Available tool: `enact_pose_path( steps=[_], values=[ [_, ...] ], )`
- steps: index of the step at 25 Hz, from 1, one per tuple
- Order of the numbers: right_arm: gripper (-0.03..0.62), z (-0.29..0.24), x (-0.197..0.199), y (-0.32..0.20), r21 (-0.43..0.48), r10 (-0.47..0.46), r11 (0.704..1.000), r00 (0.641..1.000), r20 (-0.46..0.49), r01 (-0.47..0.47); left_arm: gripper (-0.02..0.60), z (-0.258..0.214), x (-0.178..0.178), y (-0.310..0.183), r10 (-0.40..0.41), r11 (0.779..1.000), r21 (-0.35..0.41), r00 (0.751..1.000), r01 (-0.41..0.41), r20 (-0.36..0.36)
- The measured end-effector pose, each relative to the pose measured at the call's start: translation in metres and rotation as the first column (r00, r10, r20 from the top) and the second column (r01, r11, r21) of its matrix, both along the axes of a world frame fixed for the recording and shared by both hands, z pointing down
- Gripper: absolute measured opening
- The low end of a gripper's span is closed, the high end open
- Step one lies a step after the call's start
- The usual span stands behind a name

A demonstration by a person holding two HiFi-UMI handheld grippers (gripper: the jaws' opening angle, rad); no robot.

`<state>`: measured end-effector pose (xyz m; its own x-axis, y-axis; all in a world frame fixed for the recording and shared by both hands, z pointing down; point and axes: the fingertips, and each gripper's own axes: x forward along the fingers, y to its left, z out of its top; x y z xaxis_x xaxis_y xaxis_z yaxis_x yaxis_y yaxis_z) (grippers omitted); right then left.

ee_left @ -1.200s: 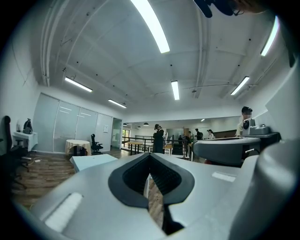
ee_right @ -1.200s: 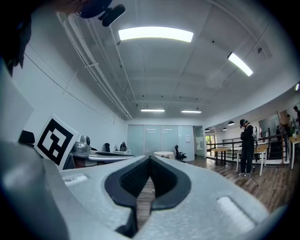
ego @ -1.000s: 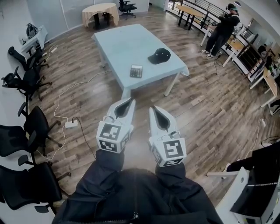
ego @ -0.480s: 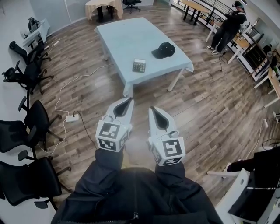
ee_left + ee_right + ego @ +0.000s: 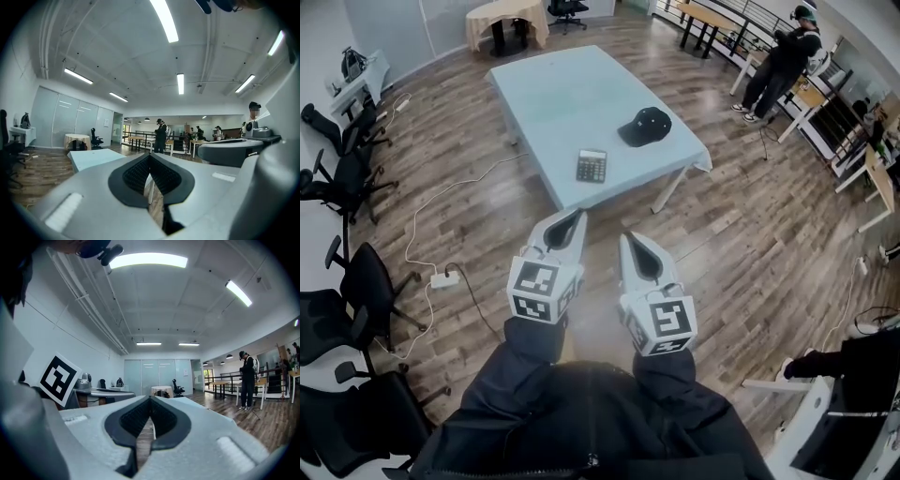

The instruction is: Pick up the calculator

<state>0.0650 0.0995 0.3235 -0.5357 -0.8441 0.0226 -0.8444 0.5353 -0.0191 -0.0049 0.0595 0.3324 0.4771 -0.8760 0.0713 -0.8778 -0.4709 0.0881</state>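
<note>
The dark calculator (image 5: 592, 166) lies near the front edge of a pale blue table (image 5: 553, 94), with a black cap (image 5: 644, 125) to its right. Both grippers are held side by side over the wooden floor, short of the table and pointing toward it. In the head view my left gripper (image 5: 573, 217) is shut with nothing between its jaws, and so is my right gripper (image 5: 629, 238). The left gripper view shows its black pads (image 5: 140, 173) meeting at the tip, with the table (image 5: 91, 158) beyond. The right gripper view shows the right gripper (image 5: 150, 400) shut and empty too.
Black office chairs (image 5: 366, 281) line the left wall. A white power strip (image 5: 443, 278) and its cable lie on the floor at left. A person (image 5: 778, 58) stands at far right by desks and a railing. A round cloth-covered table (image 5: 499, 19) stands at the back.
The table with the calculator and cap has drawn slightly nearer and lower in the head view. Both grippers keep their place in the view and stay shut.
</note>
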Motion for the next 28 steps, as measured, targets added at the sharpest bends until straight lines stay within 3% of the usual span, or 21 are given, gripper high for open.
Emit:
enact_pose_path(
  steps=[16, 28],
  values=[
    [-0.002, 0.009, -0.072, -0.201, -0.083, 0.065, 0.994, 0.998, -0.016, -0.066, -0.001, 0.018, -0.077, -0.199, 0.049, 0.993, -0.107, 0.999, -0.051, -0.024],
    [-0.002, 0.033, -0.092, -0.255, -0.152, 0.092, 0.983, 0.994, -0.059, -0.1, -0.002, 0.048, -0.081, -0.251, 0.116, 0.975, -0.187, 0.992, -0.123, -0.05]
  ],
)
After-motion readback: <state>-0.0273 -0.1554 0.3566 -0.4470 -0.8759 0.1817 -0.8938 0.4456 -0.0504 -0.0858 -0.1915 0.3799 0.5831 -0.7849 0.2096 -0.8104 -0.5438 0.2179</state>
